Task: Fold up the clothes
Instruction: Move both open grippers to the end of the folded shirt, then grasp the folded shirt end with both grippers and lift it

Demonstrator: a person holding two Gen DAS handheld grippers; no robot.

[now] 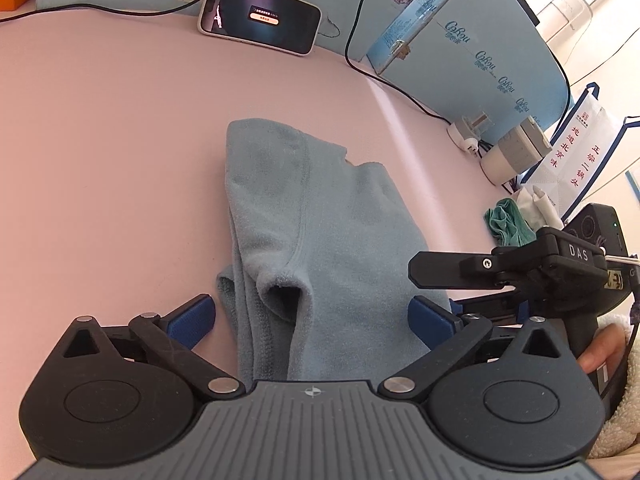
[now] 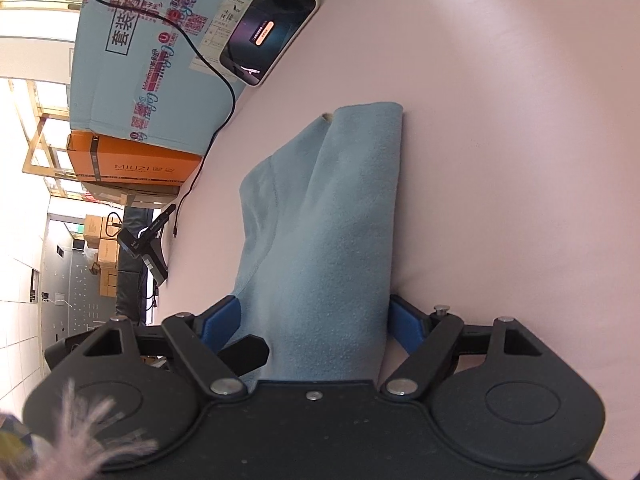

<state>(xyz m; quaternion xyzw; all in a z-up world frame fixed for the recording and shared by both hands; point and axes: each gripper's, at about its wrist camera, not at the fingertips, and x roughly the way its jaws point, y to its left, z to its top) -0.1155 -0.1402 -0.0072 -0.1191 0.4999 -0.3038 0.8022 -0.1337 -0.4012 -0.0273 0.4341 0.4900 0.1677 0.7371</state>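
Note:
A light blue fleece garment [image 1: 320, 216] lies folded into a long strip on the pink table [image 1: 100, 140]. My left gripper [image 1: 312, 322] stands wide open over its near end, with a blue pad just outside each edge and neither pressing. My right gripper [image 1: 440, 286] comes in from the right, rolled on its side, one black finger above the garment's right edge and one below. In the right wrist view the garment [image 2: 320, 220] fills the gap of the right gripper [image 2: 314, 322]; its pads flank the cloth without squeezing it.
A lit phone [image 1: 260, 22] leans against a blue cardboard box [image 1: 460, 40] at the back, with black cables and a white plug [image 1: 466, 134] beside it. A green cloth [image 1: 506, 224] lies at the right edge. An orange box [image 2: 132, 160] stands beyond the table.

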